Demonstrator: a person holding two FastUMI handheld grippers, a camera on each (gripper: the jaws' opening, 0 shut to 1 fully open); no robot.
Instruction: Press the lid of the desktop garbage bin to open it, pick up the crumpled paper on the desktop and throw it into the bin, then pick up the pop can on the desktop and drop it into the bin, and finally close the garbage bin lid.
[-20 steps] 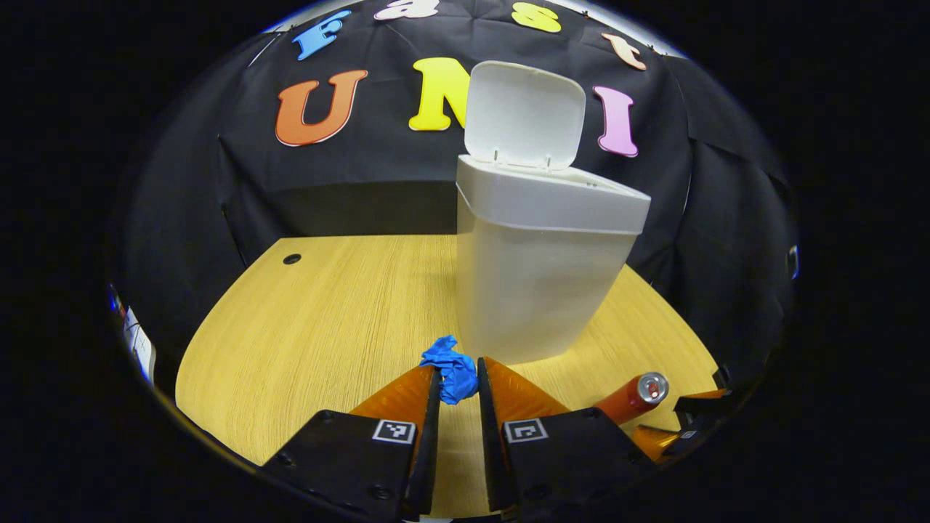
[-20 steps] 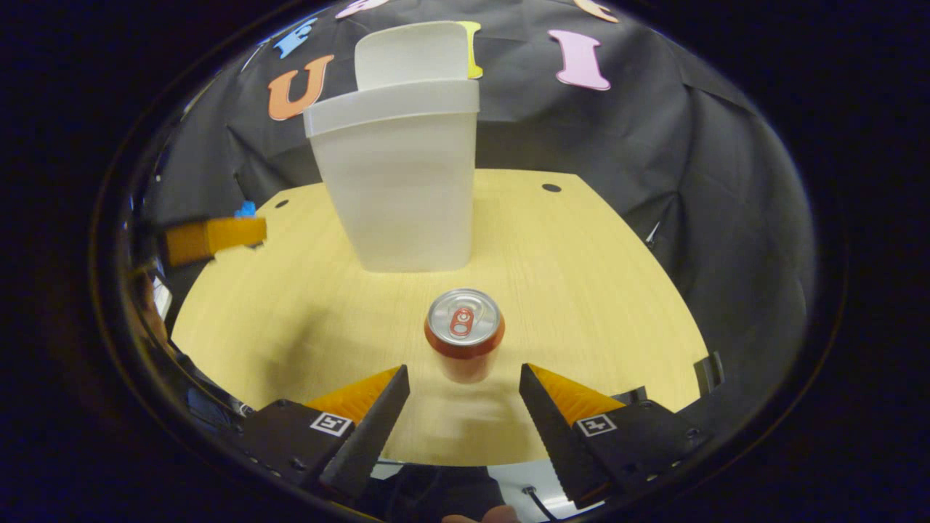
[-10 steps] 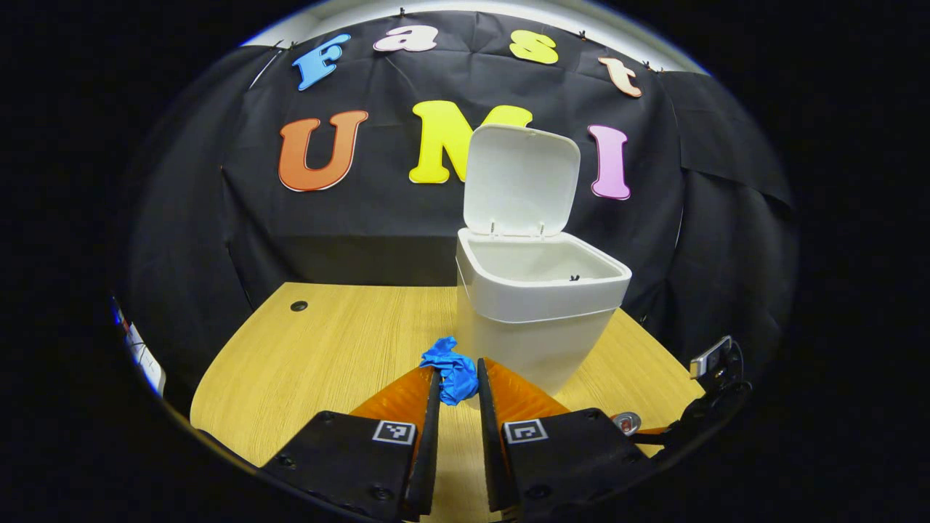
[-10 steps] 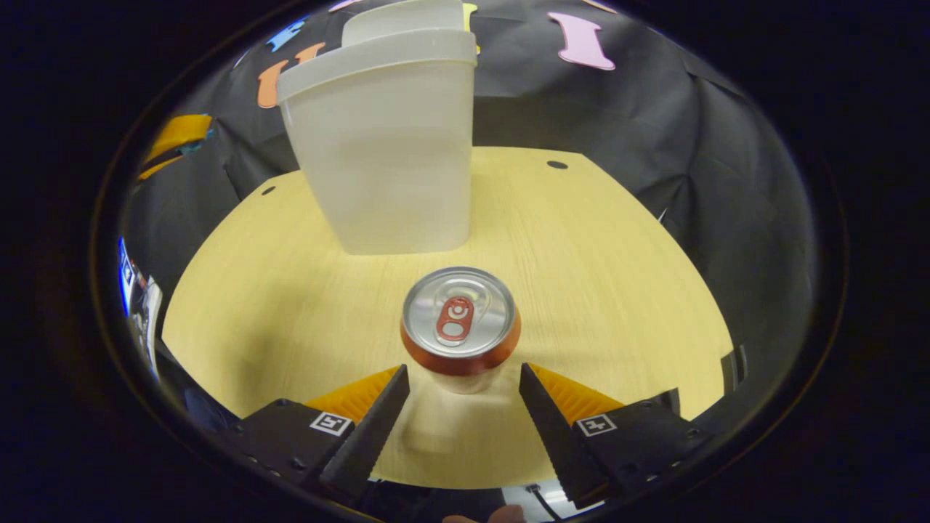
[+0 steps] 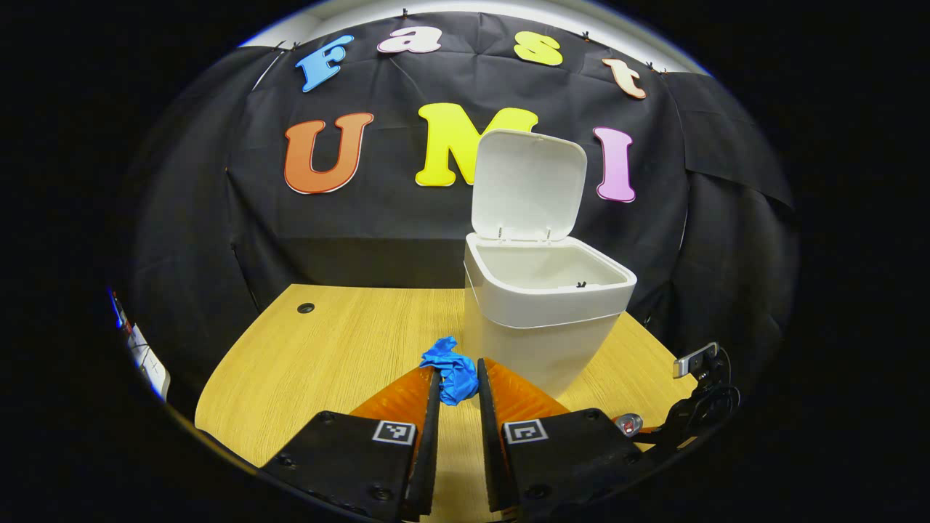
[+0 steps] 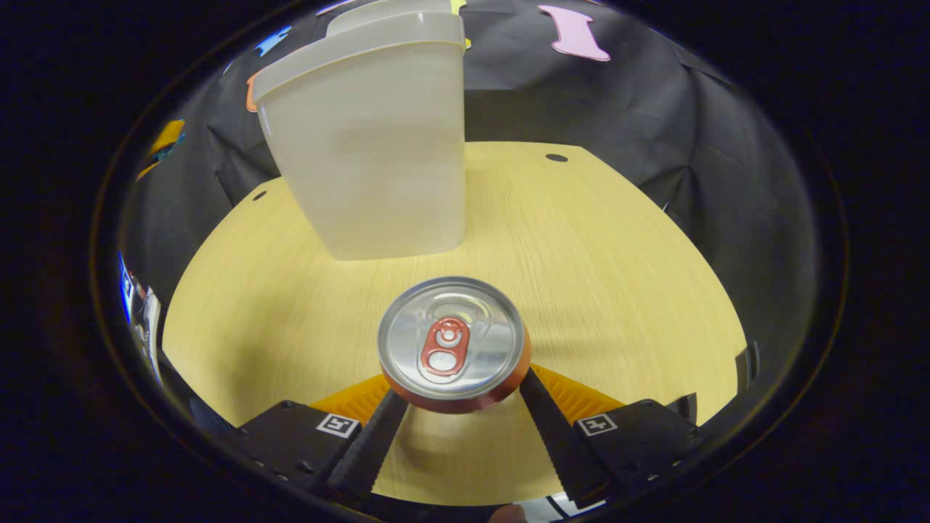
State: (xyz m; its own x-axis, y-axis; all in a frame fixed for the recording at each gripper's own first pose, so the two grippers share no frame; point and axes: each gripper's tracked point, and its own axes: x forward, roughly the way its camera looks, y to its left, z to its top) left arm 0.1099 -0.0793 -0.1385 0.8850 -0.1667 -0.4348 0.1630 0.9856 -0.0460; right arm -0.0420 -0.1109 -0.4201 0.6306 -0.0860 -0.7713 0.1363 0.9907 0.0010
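My left gripper [image 5: 458, 379] is shut on the blue crumpled paper [image 5: 452, 367], held above the wooden desk in front of the white bin [image 5: 541, 330]. The bin's lid [image 5: 528, 185] stands upright and the inside looks empty. In the right gripper view the red pop can [image 6: 452, 341] stands upright, its silver top facing the camera. My right gripper [image 6: 459, 396] is open and straddles the can, one finger on each side; the can's top hides the fingertips. The can's top [image 5: 629, 423] also shows low at the right in the left gripper view.
The bin [image 6: 374, 145] stands just beyond the can on the wooden desk [image 6: 603, 247]. Small dark holes [image 6: 556, 157] mark the desk's far corners. My left gripper [image 6: 166, 138] shows far off at the upper left. Black cloth walls close the booth.
My left gripper has risen with the paper and now looks into the bin's mouth. The right gripper has moved forward until the can sits between its open fingers.
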